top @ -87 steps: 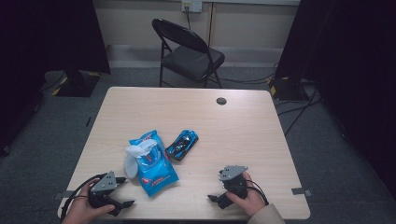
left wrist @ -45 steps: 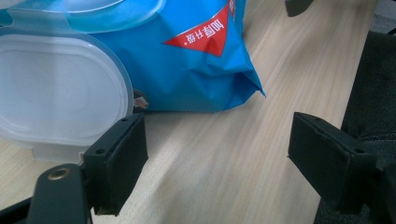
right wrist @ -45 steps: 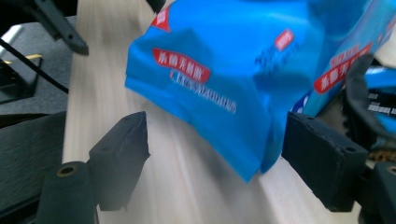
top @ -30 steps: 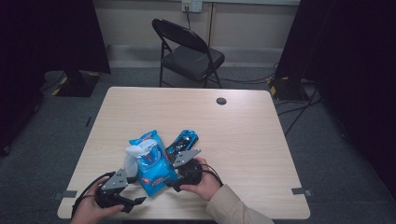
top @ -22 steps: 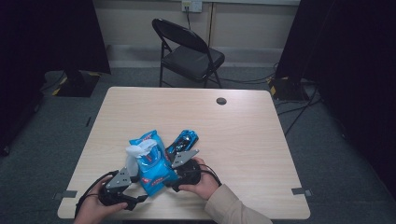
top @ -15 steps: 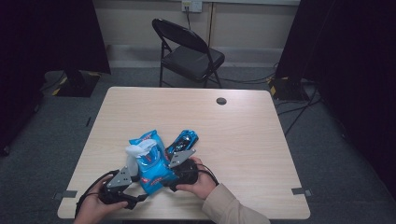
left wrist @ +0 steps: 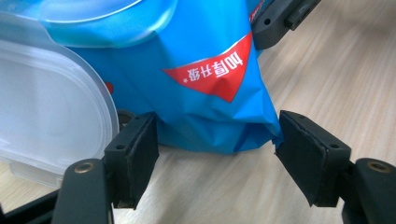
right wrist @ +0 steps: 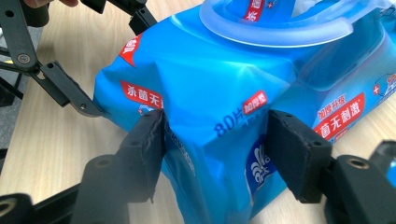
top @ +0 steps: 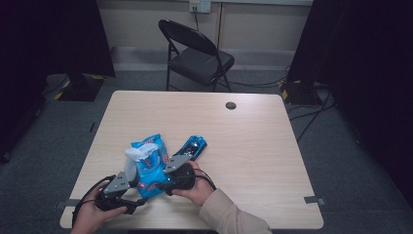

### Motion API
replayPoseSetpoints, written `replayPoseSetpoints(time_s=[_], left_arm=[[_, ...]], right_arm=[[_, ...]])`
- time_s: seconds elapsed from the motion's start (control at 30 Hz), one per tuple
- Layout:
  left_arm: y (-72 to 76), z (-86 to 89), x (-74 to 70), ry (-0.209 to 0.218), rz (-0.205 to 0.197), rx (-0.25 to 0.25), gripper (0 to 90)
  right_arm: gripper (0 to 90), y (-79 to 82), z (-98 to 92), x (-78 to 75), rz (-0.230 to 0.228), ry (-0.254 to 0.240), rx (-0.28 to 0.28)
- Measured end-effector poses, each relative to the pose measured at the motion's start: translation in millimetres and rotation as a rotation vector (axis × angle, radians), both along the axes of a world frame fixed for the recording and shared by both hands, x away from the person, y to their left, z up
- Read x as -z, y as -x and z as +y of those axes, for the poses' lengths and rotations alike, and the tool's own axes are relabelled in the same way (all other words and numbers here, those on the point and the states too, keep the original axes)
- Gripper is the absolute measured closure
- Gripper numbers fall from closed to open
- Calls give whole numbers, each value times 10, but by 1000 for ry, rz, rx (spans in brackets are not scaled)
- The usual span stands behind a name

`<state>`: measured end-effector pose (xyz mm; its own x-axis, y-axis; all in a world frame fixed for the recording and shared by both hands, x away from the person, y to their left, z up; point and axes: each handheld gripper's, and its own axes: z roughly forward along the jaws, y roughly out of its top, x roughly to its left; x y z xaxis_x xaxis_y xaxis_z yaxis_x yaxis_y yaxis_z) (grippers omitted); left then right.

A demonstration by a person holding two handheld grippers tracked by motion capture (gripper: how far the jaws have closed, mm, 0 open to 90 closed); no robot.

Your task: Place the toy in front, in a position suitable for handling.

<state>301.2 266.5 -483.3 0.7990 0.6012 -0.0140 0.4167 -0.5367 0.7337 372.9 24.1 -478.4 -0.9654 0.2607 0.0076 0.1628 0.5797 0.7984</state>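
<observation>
Wipes (right wrist: 243,88) sit between both your grippers on the table (top: 253,141). Your right gripper (right wrist: 215,149) has been closing, and its pads now pinch the pack's side. Your left gripper (left wrist: 215,149), also closing, straddles the near end, pads at its corners; grip unclear.

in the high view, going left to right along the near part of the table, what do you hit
left gripper → blue wipes pack → right gripper → blue toy car, then bare table.
</observation>
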Motion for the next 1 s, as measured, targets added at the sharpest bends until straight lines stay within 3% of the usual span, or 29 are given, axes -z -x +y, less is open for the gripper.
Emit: replayPoseSetpoints(time_s=[0.17,0.23,0.33,0.47,0.5,0.6,0.8,0.9,1.0], left_arm=[[-8,55,-18,-7,-9,-25,315],[-4,104,-46,23,-9,-50,325],[31,126,-93,44,-18,-52,363],[88,140,-142,39,-34,-45,379],[118,143,-172,44,-42,-42,382],[153,116,-286,48,-89,-36,382],[100,-97,-381,72,-117,5,343],[69,-192,-390,60,-127,17,337],[-22,-296,-357,54,-123,17,315]], right_arm=[[402,-50,69,11,13,-18,4],[401,-61,91,13,17,-24,3],[399,-58,74,12,36,-36,7],[416,-31,10,-15,34,-28,7],[392,0,-74,-62,14,-14,6],[371,34,-213,-118,22,-27,16],[350,168,-465,-187,-2,-14,4],[342,219,-576,-185,4,-13,13],[329,275,-783,-157,43,-40,41]])
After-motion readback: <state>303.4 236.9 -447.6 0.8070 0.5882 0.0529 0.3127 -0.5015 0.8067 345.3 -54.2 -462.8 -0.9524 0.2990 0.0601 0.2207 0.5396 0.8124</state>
